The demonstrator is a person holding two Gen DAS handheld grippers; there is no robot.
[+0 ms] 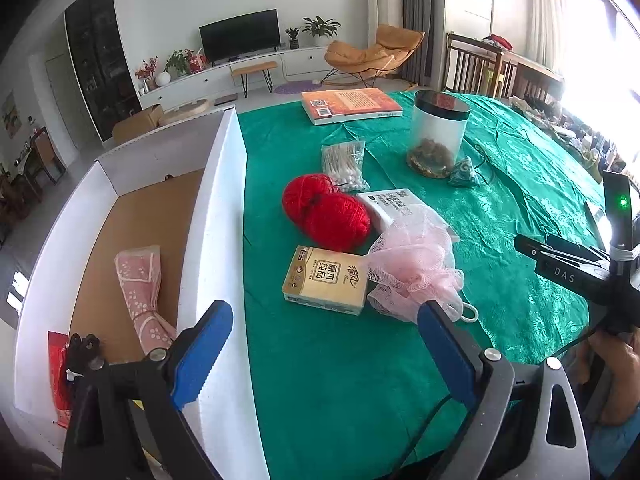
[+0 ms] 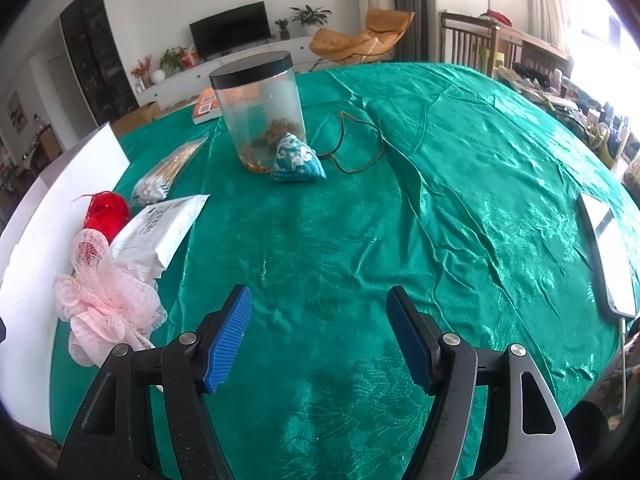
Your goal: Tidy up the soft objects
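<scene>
A pink mesh bath pouf (image 1: 414, 264) lies on the green tablecloth (image 1: 520, 216), beside a tissue pack (image 1: 326, 280) and a red yarn ball (image 1: 326, 212). A white wipes pack (image 1: 390, 206) sits behind the pouf. A pink sock (image 1: 140, 292) lies inside the white-walled box (image 1: 216, 216). My left gripper (image 1: 324, 322) is open and empty, just in front of the tissue pack and pouf. My right gripper (image 2: 319, 308) is open and empty over bare cloth. In its view the pouf (image 2: 106, 300) is at the left and a blue fabric pouch (image 2: 298, 160) lies farther back.
A clear jar with a black lid (image 1: 438, 132) and a bag of cotton swabs (image 1: 346, 164) stand behind the yarn. A book (image 1: 350, 106) lies at the far edge. A phone (image 2: 610, 256) lies at the right. A brown cord (image 2: 360, 148) loops near the jar.
</scene>
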